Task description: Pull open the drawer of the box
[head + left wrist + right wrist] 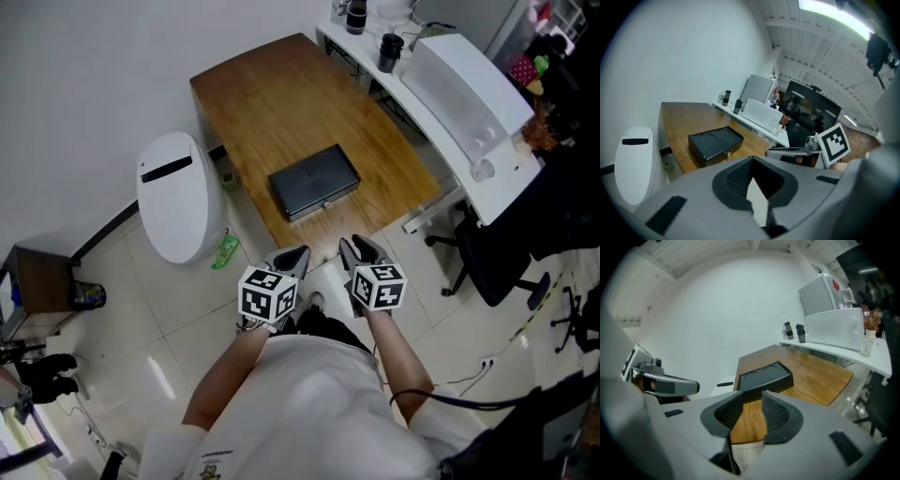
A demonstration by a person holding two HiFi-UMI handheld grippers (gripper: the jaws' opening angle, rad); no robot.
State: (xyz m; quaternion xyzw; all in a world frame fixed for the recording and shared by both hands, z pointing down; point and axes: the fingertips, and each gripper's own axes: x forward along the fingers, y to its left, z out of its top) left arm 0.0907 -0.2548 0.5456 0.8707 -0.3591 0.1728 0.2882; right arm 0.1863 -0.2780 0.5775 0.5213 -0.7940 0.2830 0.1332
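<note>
Well short of the box [314, 182], both grippers hang over the tiled floor [178, 328], off the near edge of the wooden surface [272, 103] that carries it. The box is black and flat, and sits near that near edge. Its drawer [325, 200] faces the person and is shut flush with the front, with a small lock fitting in the middle.

The left gripper [292, 260] is on the near side of the box and a little to its left. In the left gripper view the box [716, 145] shows up and to the left of the left gripper [759, 180]. Its fingers [739, 176] stand a little apart, with only a wedge of pale floor between them.

The right gripper [359, 249] is on the near side of the box, slightly to its right, and level with the left one. In the right gripper view the box [765, 375] sits straight ahead of the right gripper [752, 404], just above the gap. The lower edge of the box's front is partly hidden behind the fingertips. These fingers [776, 411] are spread fairly wide, and only bare wood and floor tile show between them. Neither pair touches the box or the drawer.

A white rounded bin [173, 208] stands on the floor to the left of the box. A white desk [469, 103] runs along to the box's right.
</note>
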